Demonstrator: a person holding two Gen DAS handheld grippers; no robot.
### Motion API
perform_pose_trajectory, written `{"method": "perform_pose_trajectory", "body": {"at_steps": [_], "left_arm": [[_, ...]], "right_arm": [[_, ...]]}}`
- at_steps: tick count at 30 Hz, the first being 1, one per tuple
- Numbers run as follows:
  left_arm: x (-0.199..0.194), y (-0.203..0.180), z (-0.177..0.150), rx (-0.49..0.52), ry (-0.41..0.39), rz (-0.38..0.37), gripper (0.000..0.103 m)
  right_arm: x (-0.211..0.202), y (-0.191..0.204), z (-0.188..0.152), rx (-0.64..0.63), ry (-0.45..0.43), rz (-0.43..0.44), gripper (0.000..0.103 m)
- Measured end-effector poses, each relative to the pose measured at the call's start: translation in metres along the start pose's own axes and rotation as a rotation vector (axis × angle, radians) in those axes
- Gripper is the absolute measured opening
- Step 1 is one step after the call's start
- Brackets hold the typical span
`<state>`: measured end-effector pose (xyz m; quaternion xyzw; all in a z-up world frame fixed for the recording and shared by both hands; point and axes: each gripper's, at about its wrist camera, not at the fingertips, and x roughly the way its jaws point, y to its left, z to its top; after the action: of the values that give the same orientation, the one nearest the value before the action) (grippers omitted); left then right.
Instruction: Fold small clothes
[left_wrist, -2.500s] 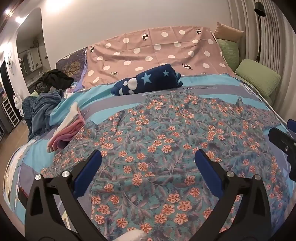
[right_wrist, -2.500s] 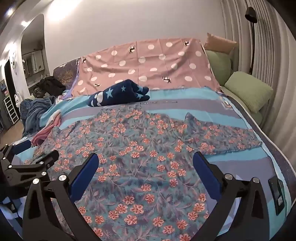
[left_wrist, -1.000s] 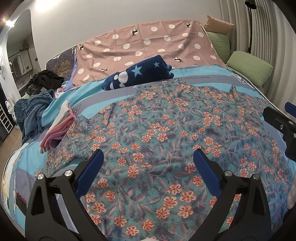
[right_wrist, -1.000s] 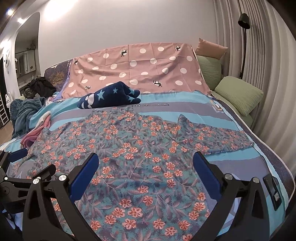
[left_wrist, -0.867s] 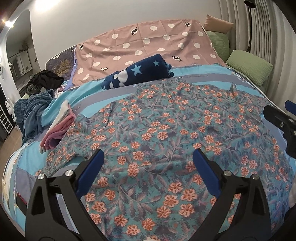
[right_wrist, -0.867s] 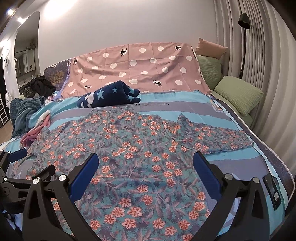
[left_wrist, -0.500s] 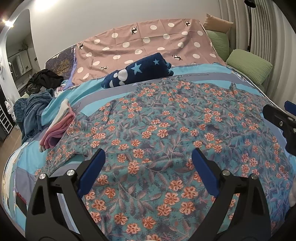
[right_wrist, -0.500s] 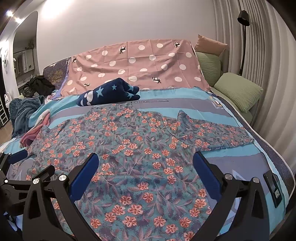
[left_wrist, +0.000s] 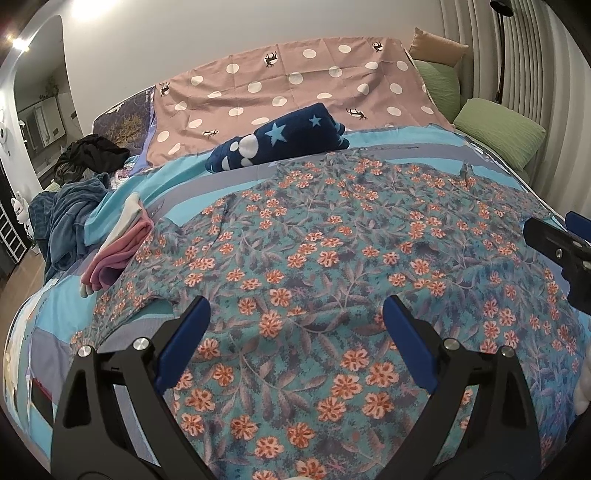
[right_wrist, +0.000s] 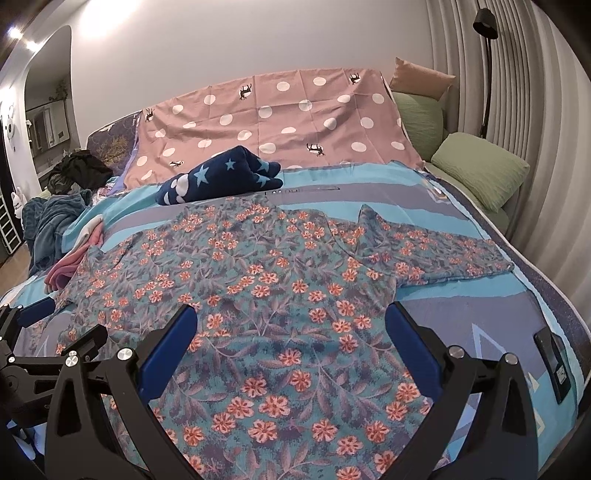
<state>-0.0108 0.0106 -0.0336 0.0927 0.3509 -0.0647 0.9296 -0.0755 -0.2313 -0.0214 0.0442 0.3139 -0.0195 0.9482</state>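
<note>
A teal floral shirt (right_wrist: 280, 295), patterned with orange flowers and grey leaves, lies spread flat on the blue-and-grey bedspread (right_wrist: 461, 314). Its collar points toward 12 o'clock, just short of the navy star blanket (right_wrist: 221, 177); its long axis runs 9 to 3, 1 sleeve reaching 3 o'clock, the other toward the pink folded cloth (left_wrist: 118, 254) at 9. Left gripper (left_wrist: 295, 328) and right gripper (right_wrist: 291, 328) hover over the hem, jaws spread wide, holding nothing.
</note>
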Motion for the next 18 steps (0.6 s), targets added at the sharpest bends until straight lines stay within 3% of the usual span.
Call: {"method": "perform_pose_trajectory", "body": {"at_steps": [18], "left_arm": [[0.0012, 0.0023, -0.0065, -0.004, 0.004, -0.003, 0.096]], "right_arm": [[0.0029, 0.0075, -0.0033, -0.021, 0.025, 0.017, 0.102]]}}
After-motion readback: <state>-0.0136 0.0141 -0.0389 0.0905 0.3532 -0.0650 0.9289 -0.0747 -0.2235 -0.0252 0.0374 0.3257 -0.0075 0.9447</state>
